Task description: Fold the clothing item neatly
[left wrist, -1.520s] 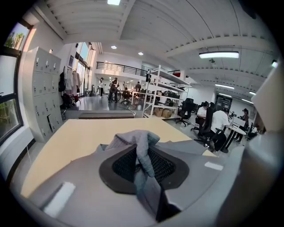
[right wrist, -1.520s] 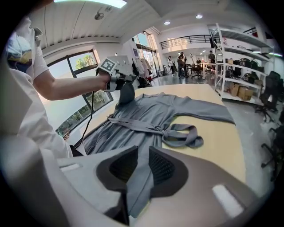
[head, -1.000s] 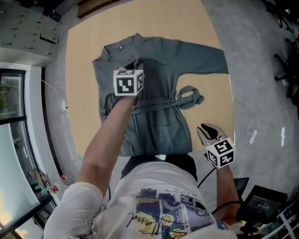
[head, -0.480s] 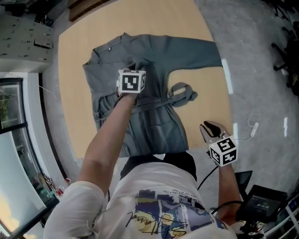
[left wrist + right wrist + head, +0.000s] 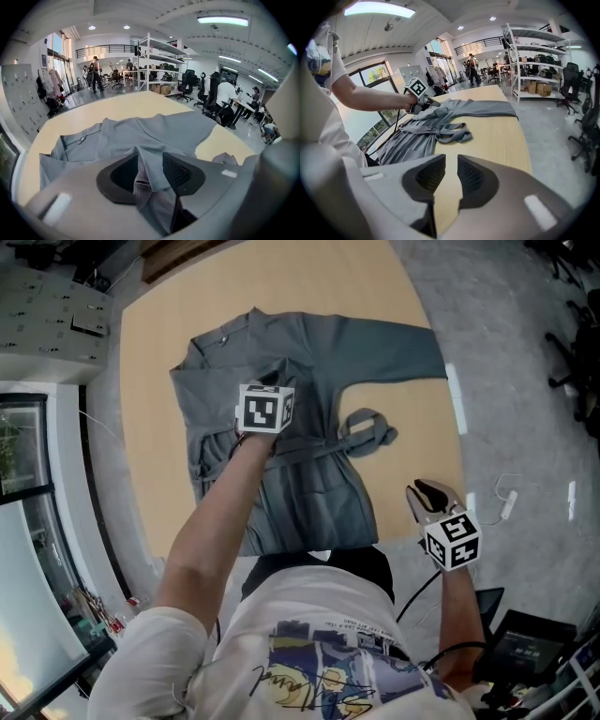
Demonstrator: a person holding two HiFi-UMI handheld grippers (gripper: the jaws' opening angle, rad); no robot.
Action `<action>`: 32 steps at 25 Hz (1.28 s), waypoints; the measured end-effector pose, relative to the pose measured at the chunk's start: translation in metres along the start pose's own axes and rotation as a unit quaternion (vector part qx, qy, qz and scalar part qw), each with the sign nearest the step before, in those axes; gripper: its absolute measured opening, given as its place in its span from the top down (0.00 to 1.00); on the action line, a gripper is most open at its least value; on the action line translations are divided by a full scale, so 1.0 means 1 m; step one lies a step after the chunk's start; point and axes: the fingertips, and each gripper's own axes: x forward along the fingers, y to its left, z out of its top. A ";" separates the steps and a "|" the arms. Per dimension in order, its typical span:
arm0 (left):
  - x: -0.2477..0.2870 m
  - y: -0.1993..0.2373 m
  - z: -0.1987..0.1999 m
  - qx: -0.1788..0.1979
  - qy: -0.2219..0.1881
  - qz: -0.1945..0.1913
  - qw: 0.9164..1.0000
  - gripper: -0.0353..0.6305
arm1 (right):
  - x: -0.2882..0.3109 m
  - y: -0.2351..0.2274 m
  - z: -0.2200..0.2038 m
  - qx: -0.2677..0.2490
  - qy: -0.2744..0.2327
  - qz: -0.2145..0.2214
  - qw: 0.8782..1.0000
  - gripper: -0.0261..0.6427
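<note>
Careful: your left gripper has just been opening around a fold of the garment; withdraw snagged and it drags askew. Right gripper hangs narrow, empty.

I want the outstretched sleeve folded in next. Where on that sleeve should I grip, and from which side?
Grip the sleeve at its cuff, coming in from the right edge of the table in the head view. The sleeve lies flat and straight, cuff nearest that edge, so jaws can probably pinch its end there.
</note>
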 end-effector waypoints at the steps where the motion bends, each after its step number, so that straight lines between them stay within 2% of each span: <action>1: -0.002 -0.001 0.002 -0.001 -0.004 -0.002 1.000 0.68 | 0.000 -0.003 0.002 -0.001 -0.001 -0.001 1.000 0.86; 12: -0.063 -0.011 0.001 -0.008 -0.038 -0.029 0.999 0.69 | 0.016 -0.015 0.029 -0.024 -0.011 -0.002 1.000 0.86; 16: -0.090 -0.027 -0.008 0.006 -0.051 -0.049 0.997 0.72 | 0.016 -0.028 0.038 -0.027 -0.015 -0.017 0.999 0.86; 23: -0.139 -0.044 -0.021 0.001 -0.081 -0.081 0.993 0.75 | 0.012 -0.035 0.056 -0.038 -0.024 -0.047 0.998 0.86; 27: -0.171 -0.056 -0.037 0.001 -0.102 -0.112 0.988 0.80 | 0.005 -0.024 0.054 -0.030 -0.026 -0.073 0.997 0.86; 30: -0.193 -0.077 -0.048 0.010 -0.111 -0.135 0.985 0.89 | -0.007 -0.034 0.047 -0.014 -0.028 -0.091 0.995 0.86; 32: -0.205 -0.083 -0.060 0.013 -0.113 -0.147 0.983 0.90 | -0.012 -0.042 0.049 -0.003 -0.036 -0.103 0.994 0.86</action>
